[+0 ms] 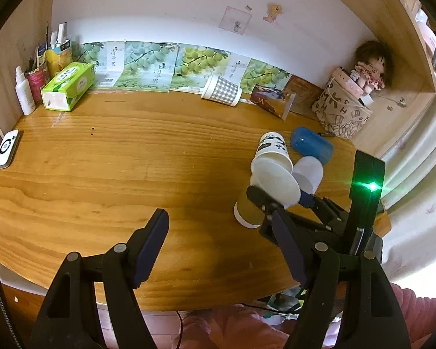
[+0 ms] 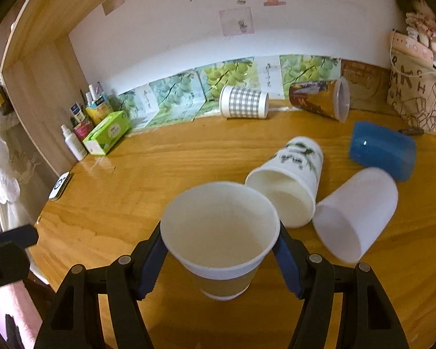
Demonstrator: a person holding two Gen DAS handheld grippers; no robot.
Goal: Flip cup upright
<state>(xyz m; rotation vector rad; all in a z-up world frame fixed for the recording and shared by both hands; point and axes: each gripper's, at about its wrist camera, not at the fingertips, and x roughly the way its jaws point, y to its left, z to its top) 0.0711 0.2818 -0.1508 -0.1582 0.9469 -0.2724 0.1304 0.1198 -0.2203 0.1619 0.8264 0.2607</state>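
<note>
A tan paper cup (image 2: 221, 232) with a white rim stands upright, mouth up, between the fingers of my right gripper (image 2: 221, 261), which is shut on its sides. In the left wrist view the same cup (image 1: 248, 206) and the right gripper (image 1: 279, 200) show at the right of the wooden desk (image 1: 116, 174). My left gripper (image 1: 218, 247) is open and empty above the desk's near edge, left of the cup.
Other cups lie on their sides: a white leaf-print cup (image 2: 290, 180), a translucent white cup (image 2: 357, 212), a blue cup (image 2: 383, 151), a checked cup (image 2: 244, 101) and a brown glossy cup (image 2: 319, 99). A green tissue box (image 2: 107, 132), bottles and a patterned bag (image 2: 421, 99) stand at the back.
</note>
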